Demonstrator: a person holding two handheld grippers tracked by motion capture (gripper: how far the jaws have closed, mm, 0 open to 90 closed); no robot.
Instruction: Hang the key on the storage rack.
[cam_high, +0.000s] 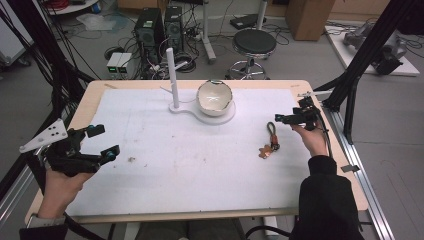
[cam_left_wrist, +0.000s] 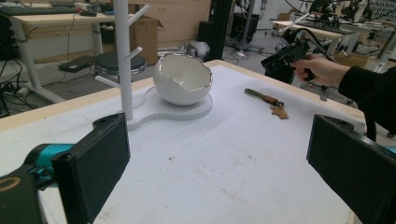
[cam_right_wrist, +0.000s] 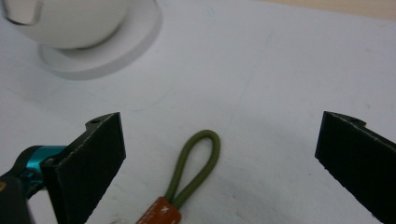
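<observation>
olive-green cord loop of the keychain (cam_right_wrist: 196, 168) lies flat on the counter (cam_high: 200, 165) near its right edge, between the wide-spread jaws of the right tool (cam_high: 292, 119), which hovers just over it. nothing is gripped yet; the pick-up looks about to start. the left tool (cam_high: 102, 141), also wide, waits empty near the left edge. the white stand (cam_high: 171, 80) and bowl (cam_high: 214, 97) sit at the far edge.

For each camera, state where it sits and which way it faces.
High view: above the table, looking forward and down; both forearms, left gripper, right gripper.
Left gripper view: between its open jaws toward the bowl; the other hand.
Right gripper view: down over the keychain; open jaws.
All views share the keychain and bowl.
</observation>
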